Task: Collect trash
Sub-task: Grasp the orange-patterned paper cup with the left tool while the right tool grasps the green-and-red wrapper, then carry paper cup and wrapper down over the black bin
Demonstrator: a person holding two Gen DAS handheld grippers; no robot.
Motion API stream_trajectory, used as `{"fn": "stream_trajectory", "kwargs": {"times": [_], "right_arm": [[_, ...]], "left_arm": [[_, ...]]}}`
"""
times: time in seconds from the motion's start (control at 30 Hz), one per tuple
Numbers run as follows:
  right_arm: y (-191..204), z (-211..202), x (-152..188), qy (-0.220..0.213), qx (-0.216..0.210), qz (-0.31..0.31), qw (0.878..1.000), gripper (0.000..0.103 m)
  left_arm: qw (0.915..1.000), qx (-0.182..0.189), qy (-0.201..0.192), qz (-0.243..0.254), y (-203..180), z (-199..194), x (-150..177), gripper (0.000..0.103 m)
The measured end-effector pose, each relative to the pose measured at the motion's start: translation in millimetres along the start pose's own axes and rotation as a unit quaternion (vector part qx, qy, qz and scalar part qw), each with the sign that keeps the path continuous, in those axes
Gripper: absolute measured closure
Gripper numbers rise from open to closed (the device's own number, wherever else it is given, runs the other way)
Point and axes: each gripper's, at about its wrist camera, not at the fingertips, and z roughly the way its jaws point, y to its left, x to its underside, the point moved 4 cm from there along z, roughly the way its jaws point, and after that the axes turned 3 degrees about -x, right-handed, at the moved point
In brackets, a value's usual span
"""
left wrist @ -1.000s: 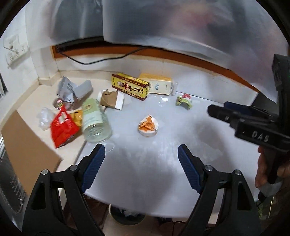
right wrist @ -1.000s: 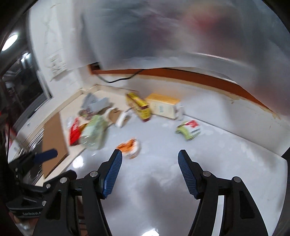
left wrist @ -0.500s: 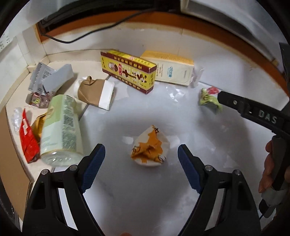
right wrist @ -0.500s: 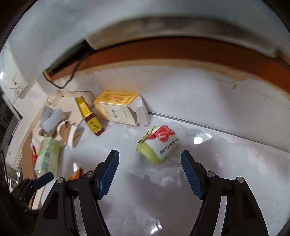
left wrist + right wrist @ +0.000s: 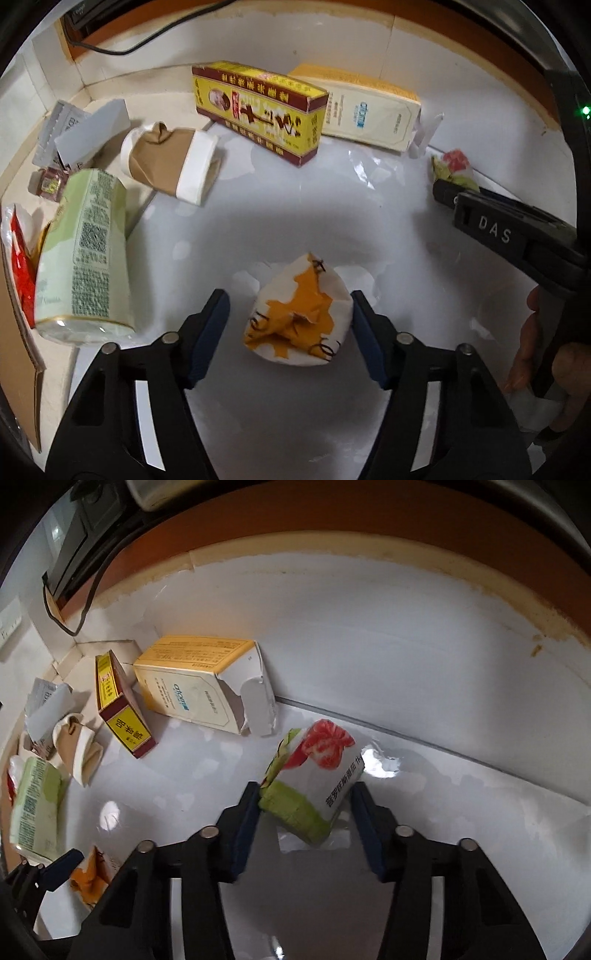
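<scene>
As seen along the left gripper point(image 5: 288, 295), just closing round the crumpled orange-and-white wrapper point(image 5: 299, 325) on the white table point(image 5: 332, 206): right pad at its edge, left pad apart, so not gripped. Over at the right gripper point(image 5: 304, 786), likewise just closing, with the green-and-white packet point(image 5: 314, 771) between the fingers, near the torn yellow box point(image 5: 192, 679). Left pad against the green edge, right pad just beside; cannot tell whether pressing. Beside the wrapper, lying flat, a pale green carton point(image 5: 85, 251).
</scene>
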Motion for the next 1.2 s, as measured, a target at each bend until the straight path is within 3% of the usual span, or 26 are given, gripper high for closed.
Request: {"fn": "stream_trajectory", "kwargs": {"times": [0.03,0.13,0.33,0.5,0.8,1.2], "right_arm": [[0.2,0.9,0.4,-0.002,-0.003,0.000,1.000,0.067],[2.0,2.1,2.0,-0.004,-0.006,-0.004,1.000,0.077],[0.8,-0.1,12.4,-0.005,-0.025,0.005,1.000,0.086],[4.9,-15.7,27.6,-0.008,-0.041,0.002,0.999,0.087],[33.4,-56.9,45.5,-0.014,-0.077,-0.014,0.997,0.089],[61.2,-152.4,98.2,-0.005,-0.136,-0.041,0.990,0.089]], "left_arm": [[1.0000,0.000,-0.001,0.000,-0.2,-0.5,1.4,0.045],[1.0000,0.001,-0.006,-0.005,1.8,-2.9,3.8,0.054],[0.9996,0.020,-0.012,-0.015,8.4,-6.7,10.4,0.054],[0.9981,0.043,-0.013,-0.041,17.3,-15.7,17.3,0.054],[0.9965,0.050,-0.040,-0.054,35.3,-56.7,33.1,0.055],[0.9930,0.039,-0.081,-0.077,80.1,-142.2,80.8,0.055]]}}
